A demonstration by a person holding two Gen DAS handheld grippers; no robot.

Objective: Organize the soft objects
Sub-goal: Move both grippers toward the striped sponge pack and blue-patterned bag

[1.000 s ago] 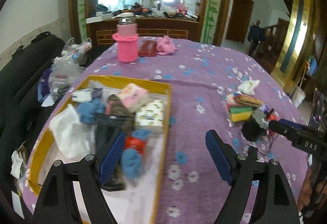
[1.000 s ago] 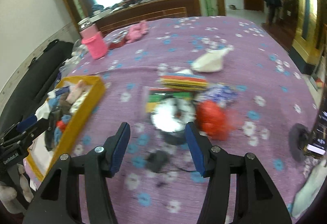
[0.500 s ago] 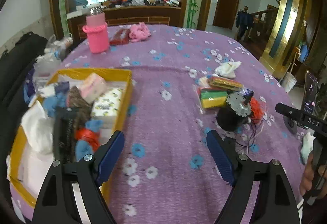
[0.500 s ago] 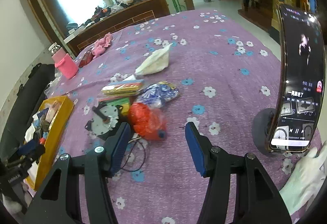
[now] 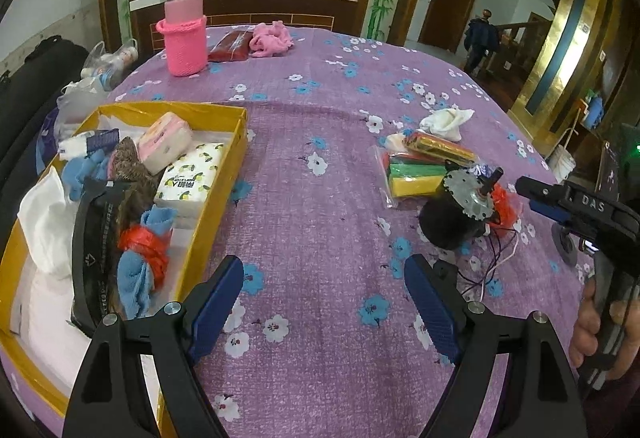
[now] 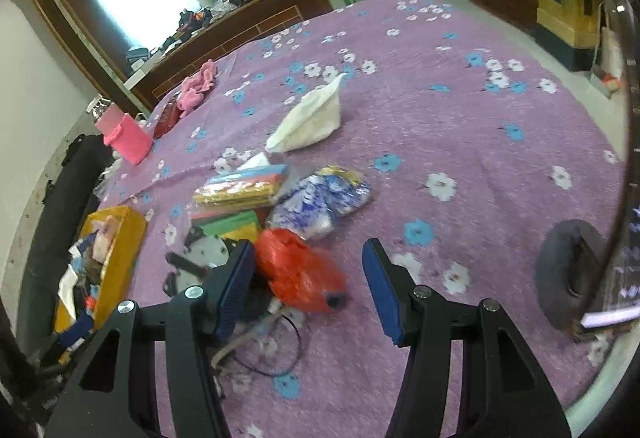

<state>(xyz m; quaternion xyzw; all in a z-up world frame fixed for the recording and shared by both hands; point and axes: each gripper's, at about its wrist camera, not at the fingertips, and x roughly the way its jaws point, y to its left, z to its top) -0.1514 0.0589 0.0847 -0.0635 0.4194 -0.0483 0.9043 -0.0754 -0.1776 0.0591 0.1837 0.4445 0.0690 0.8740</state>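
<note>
- Several soft things already sit in the yellow cardboard tray (image 5: pixel 236 142) at the left of the purple flowered worktop (image 5: pixel 320 230): two tissue packs, blue cloth pieces, a white cloth, a red plastic wad, plus a dark strap
- Left outside, grouped mid-worktop: crumpled red plastic bag (image 6: pixel 298 272), blue-and-white patterned foil pouch (image 6: pixel 320 204), packet of coloured sponges (image 5: pixel 412 174), white folded cloth (image 6: pixel 312 118)
- Black motor with toothed metal disc (image 5: pixel 460 206) and its wires lies among them, touching the red bag; not soft, probably stays
- Right gripper (image 6: pixel 308 288): fingers partly open, red bag between them, pads not pressing it; looks like next pick
- Left gripper (image 5: pixel 324 302): fingers wide open, empty, over bare cloth just beside the tray
- Judgement: roughly half done, four loose soft items to go; far pink cloth (image 5: pixel 272 38) maybe too
</note>
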